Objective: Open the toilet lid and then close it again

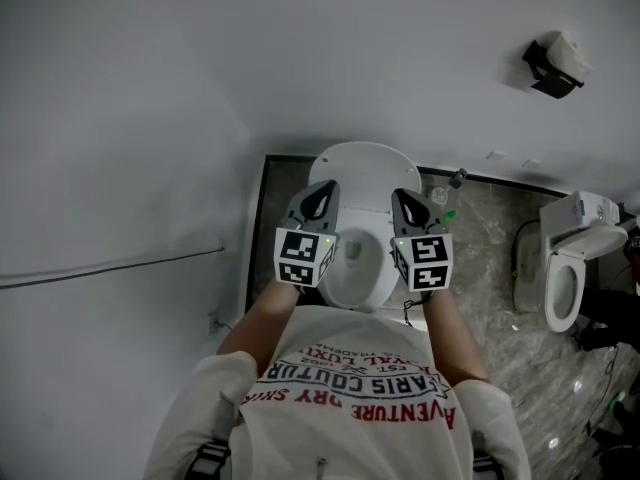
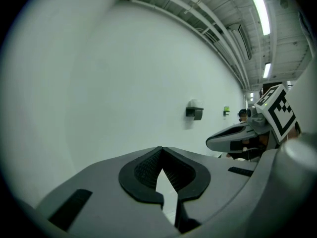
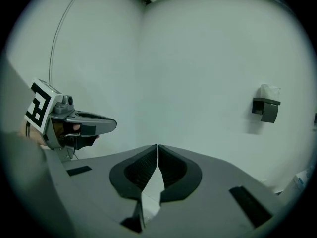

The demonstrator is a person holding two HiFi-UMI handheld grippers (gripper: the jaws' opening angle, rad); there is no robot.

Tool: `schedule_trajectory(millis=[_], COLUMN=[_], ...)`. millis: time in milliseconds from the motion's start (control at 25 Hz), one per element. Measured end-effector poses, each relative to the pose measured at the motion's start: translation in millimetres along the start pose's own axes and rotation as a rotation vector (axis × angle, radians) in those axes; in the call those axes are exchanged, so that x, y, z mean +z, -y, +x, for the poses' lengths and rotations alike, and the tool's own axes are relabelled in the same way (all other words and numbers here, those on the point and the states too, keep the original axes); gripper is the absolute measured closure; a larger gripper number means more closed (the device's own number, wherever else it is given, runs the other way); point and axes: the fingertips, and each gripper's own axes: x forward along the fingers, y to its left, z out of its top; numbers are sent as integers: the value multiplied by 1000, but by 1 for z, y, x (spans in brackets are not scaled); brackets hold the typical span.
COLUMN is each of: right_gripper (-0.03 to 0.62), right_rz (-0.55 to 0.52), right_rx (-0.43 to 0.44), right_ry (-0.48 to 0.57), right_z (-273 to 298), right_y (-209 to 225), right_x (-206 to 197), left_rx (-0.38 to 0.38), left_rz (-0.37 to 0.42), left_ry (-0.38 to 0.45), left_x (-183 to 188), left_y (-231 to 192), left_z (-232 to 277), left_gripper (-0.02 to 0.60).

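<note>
Lower centre of the head view: a person's white shirt (image 1: 350, 398), its print upside down to the camera. The dark letters "ARIS COUTUR" and the red word "AVENTURE" can be read; the smaller lines above them are too broken to make out. Each gripper's cube carries black-and-white square markers and no lettering.

Both forearms reach forward from the body, roughly parallel, toward the wall at the top of the frame. The left gripper (image 1: 318, 200) sits left of centre and the right gripper (image 1: 405, 203) right of centre, level with each other and pointing slightly downward. In its own view each gripper has its jaws closed tip to tip, with nothing between them and only bare white wall beyond.

The toilet lid (image 1: 365, 163) stands raised at upper centre, just beyond the two tips. The open bowl (image 1: 355, 268) shows between the cubes. Whether either tip touches the lid cannot be told.

At the right edge stands a second toilet (image 1: 570, 258), and at the upper right a paper holder (image 1: 553, 65) is fixed to the wall.
</note>
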Motion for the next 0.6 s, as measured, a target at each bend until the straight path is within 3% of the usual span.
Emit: schedule_trajectory(millis=[240, 600], right_gripper=[577, 577], right_rz=[-31, -172], right_rx=[27, 122], right_ry=[-80, -170], right_z=[41, 110], right_y=[16, 29], right_x=[-19, -38], left_rx=[-28, -115], left_rz=[59, 314], left_ry=[-109, -242], left_x=[-36, -81], left_y=[-19, -38], left_z=[41, 104], left_gripper=[575, 574])
